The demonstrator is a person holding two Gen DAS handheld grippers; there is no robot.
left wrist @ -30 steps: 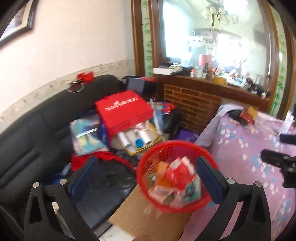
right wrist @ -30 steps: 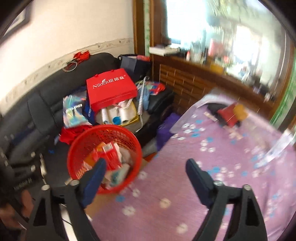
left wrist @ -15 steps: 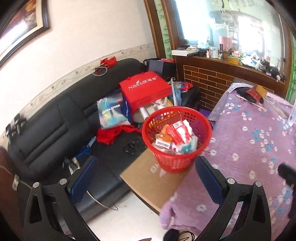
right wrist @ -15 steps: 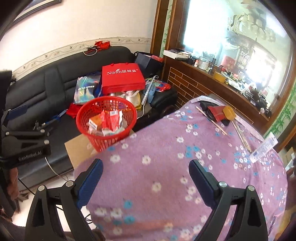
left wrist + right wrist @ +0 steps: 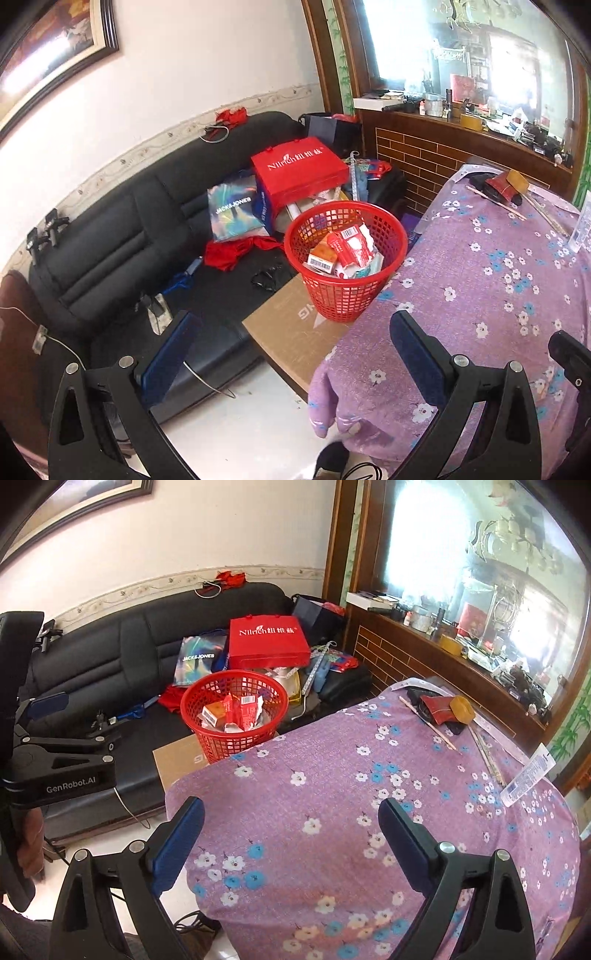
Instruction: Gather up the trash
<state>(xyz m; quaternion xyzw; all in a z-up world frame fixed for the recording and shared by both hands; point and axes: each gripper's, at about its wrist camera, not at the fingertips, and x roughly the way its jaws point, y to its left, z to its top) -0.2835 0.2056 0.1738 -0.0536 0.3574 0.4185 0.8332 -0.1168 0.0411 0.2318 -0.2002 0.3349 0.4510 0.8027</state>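
A red mesh basket (image 5: 347,288) (image 5: 207,738) stands on a bare cardboard corner of the table, holding red and orange packets and crumpled wrappers (image 5: 345,251) (image 5: 232,714). My left gripper (image 5: 295,354) hangs open and empty well back from the basket, over the floor and the table's near corner. My right gripper (image 5: 291,834) is open and empty above the purple flowered tablecloth (image 5: 351,782). The left gripper's body (image 5: 55,760) shows at the left edge of the right wrist view.
A black sofa (image 5: 122,236) behind the basket carries a red gift bag (image 5: 299,170), a shiny shopping bag (image 5: 232,206) and red cloth. On the far table end lie a red pouch (image 5: 439,707), sticks and a plastic tube (image 5: 528,777). A brick-faced wooden ledge (image 5: 424,657) runs along the right.
Both grippers have pulled back and up from the basket, which now looks smaller and farther off. Both stay open and empty. The basket has not moved.
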